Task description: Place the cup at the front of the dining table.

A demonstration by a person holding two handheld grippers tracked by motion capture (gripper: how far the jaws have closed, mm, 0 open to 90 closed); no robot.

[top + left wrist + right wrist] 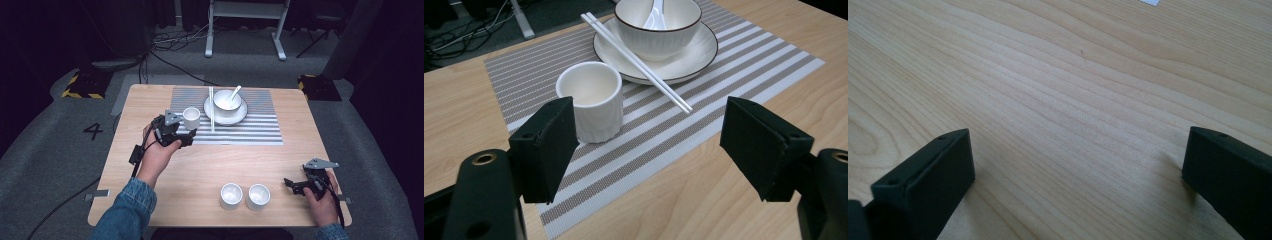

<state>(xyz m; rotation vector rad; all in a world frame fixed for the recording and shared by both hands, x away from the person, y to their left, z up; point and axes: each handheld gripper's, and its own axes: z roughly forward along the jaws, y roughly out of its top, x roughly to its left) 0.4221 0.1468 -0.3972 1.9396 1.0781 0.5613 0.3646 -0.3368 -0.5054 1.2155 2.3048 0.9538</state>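
Pale wood table carries my right gripper, jaws spread, resting idle near two cups. My left gripper, jaws spread and empty, sits beside the white cup on the striped mat. To grasp, I should centre the jaws around its wall, clear of the chopsticks and plate beyond.

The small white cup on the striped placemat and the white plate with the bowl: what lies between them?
In the left gripper view, white chopsticks lie between cup and plate.
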